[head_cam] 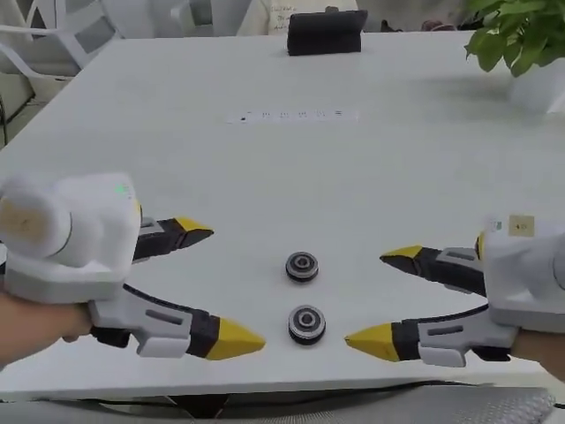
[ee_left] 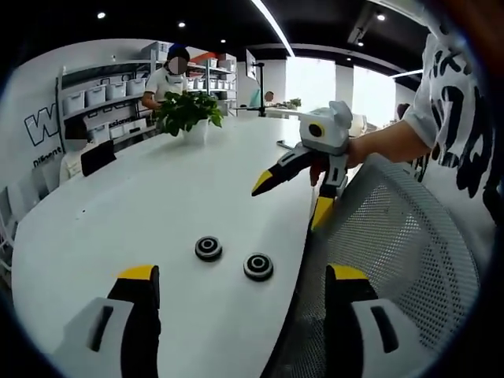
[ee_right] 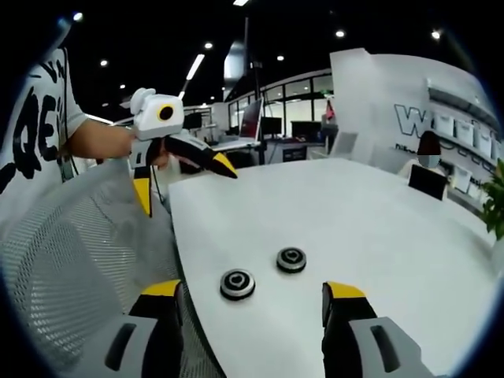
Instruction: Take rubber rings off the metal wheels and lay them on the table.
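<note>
Two small metal wheels, each with a black rubber ring on it, lie flat on the white table: the nearer wheel (head_cam: 306,323) (ee_left: 258,267) (ee_right: 238,283) and the farther wheel (head_cam: 302,267) (ee_left: 209,248) (ee_right: 291,260). My left gripper (head_cam: 226,287) (ee_left: 240,279) (ee_right: 185,179) hovers open to the left of them. My right gripper (head_cam: 381,297) (ee_right: 253,293) (ee_left: 287,198) hovers open on their right. The yellow tips of both grippers point inward at the wheels, and nothing is held between the jaws.
A black case (head_cam: 326,33) stands at the table's far edge, and a potted plant (head_cam: 521,40) (ee_left: 187,114) is at the far right corner. A flush socket strip (head_cam: 291,115) sits mid-table. A grey mesh chair back (ee_left: 394,260) is at the near edge.
</note>
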Available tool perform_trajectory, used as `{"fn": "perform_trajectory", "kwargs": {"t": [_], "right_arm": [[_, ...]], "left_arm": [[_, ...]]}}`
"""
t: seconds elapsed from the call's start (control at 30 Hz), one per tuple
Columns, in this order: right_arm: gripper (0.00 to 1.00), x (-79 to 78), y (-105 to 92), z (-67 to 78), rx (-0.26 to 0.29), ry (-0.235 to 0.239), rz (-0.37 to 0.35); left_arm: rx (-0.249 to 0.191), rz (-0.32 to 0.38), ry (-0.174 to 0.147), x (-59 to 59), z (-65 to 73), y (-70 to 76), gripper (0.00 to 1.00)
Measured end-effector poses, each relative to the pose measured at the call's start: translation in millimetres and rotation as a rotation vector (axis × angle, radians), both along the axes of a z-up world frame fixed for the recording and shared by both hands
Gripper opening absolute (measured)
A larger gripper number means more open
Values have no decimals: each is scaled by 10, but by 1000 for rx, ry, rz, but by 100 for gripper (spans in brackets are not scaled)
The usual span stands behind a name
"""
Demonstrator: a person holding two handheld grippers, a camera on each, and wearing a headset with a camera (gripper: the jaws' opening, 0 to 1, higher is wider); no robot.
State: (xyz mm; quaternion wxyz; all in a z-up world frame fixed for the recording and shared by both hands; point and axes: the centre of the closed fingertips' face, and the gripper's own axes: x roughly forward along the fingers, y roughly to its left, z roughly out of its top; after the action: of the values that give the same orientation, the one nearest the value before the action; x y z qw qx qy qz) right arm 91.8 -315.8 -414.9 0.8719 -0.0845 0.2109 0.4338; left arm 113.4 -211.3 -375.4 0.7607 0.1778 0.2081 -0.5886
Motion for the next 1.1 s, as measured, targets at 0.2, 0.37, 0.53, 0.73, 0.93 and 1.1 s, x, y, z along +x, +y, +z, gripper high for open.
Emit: {"fn": "perform_trajectory", "kwargs": {"t": [0.2,0.37,0.53,0.73,0.93,1.1], "right_arm": [[66,13,28,-64,-11,2,20],[62,42,39,-130,-18,3,32],[58,55,63,-206,-17,13,40],[53,49,131,-314,-24,27,66],[49,72,176,-372,-16,45,76],[45,89,210,-405,-8,51,80]], "left_arm": [[5,-20,4,16,-39,-58,77],[9,-39,19,23,-105,-131,74],[13,-53,47,12,-180,-189,70],[46,-86,72,-36,-340,-266,68],[64,-120,91,-72,-429,-351,62],[73,-120,109,-41,-495,-386,56]]}}
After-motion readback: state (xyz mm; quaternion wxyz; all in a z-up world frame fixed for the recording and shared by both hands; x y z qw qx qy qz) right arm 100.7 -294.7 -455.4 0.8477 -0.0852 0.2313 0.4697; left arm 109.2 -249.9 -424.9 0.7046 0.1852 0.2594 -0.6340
